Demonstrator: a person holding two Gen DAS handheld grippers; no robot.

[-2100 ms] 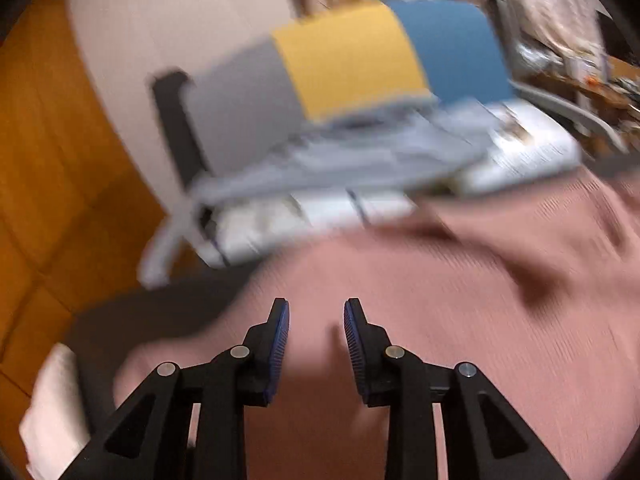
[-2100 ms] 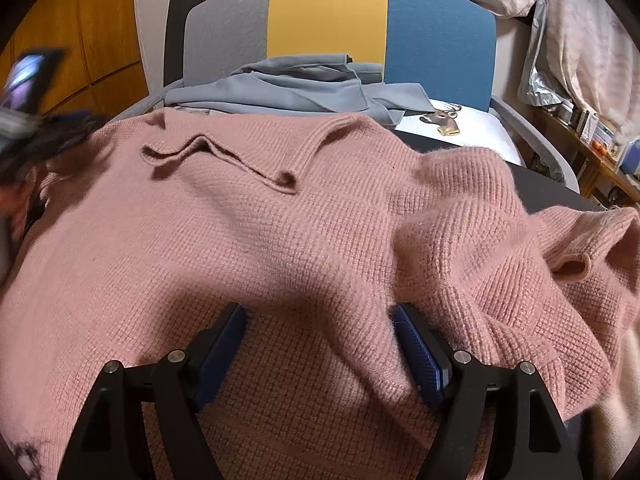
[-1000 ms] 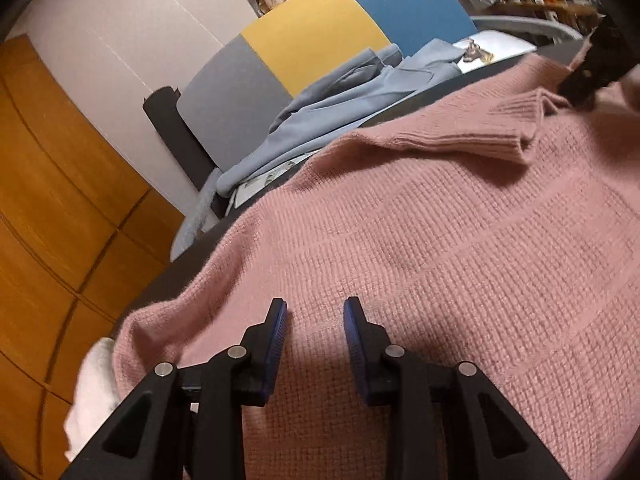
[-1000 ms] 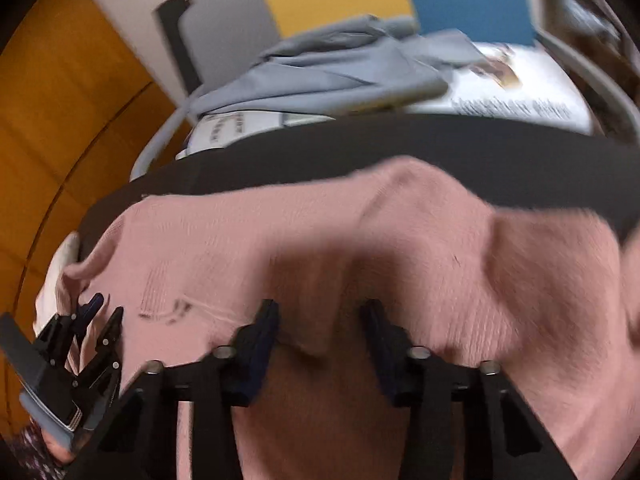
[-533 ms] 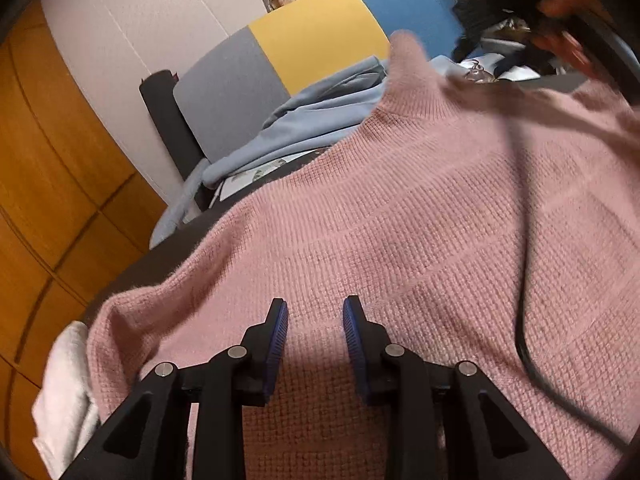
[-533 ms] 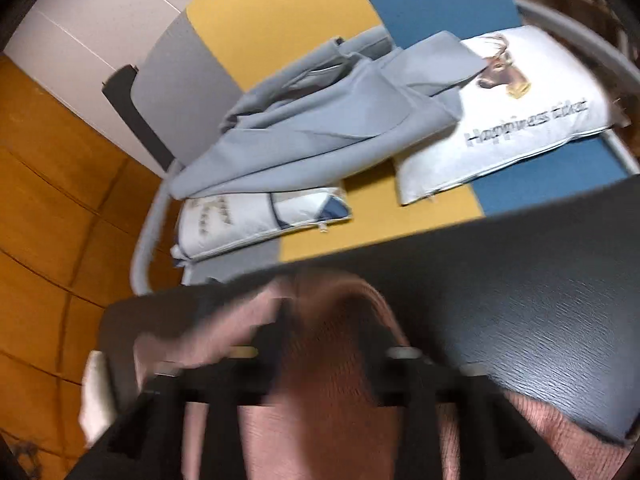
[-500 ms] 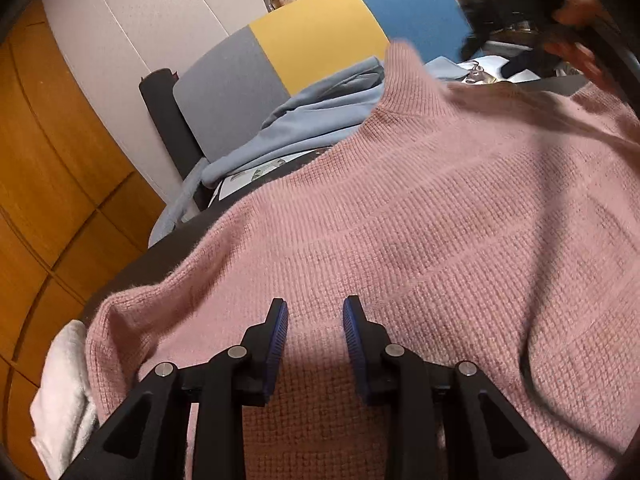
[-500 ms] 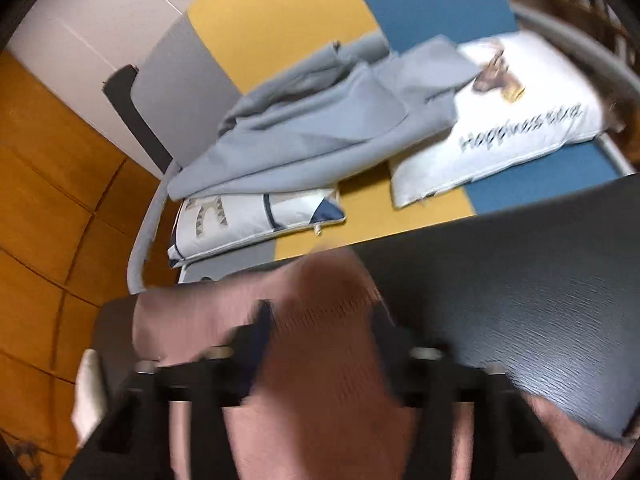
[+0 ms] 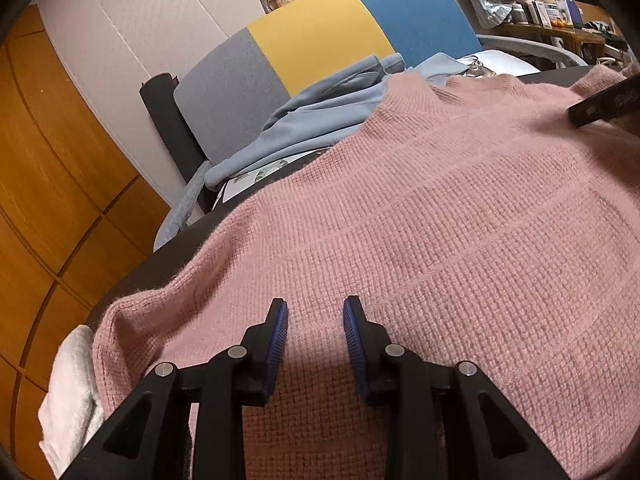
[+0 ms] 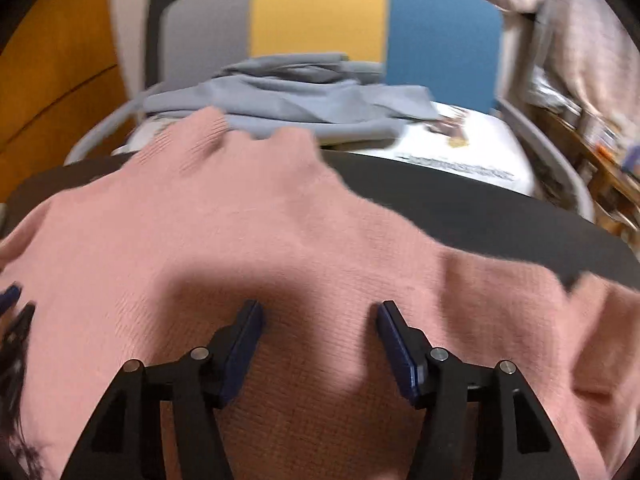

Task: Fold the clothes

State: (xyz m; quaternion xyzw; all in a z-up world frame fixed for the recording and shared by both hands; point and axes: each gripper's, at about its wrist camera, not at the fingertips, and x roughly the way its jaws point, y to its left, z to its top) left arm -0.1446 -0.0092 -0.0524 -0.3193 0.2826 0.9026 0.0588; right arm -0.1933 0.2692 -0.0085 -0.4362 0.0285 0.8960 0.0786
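A pink knit sweater (image 9: pixel 440 220) lies spread over a dark table (image 10: pixel 500 216), and its folded edge (image 10: pixel 224 136) reaches the table's far side. My left gripper (image 9: pixel 315 312) rests low over the sweater near its left edge. The jaws stand a little apart and nothing shows pinched between them. My right gripper (image 10: pixel 319 312) is over the sweater's middle, jaws wide apart and holding nothing. A black part of the right gripper (image 9: pixel 604 104) shows at the upper right in the left wrist view. The left gripper's blue fingertips (image 10: pixel 10 296) peek in at the right wrist view's left edge.
Behind the table stands a sofa with a grey, yellow and blue back (image 9: pixel 320 40). On it lie a grey-blue garment (image 10: pixel 288 96) and a white printed cushion (image 10: pixel 460 148). A white towel (image 9: pixel 72 392) lies by the sweater's left side. Wooden panels (image 9: pixel 48 184) stand left, cluttered shelves (image 9: pixel 560 8) right.
The right gripper was closed on a raised piece of sweater; that piece now lies flat and the jaws stand wide apart. The left gripper has hardly moved.
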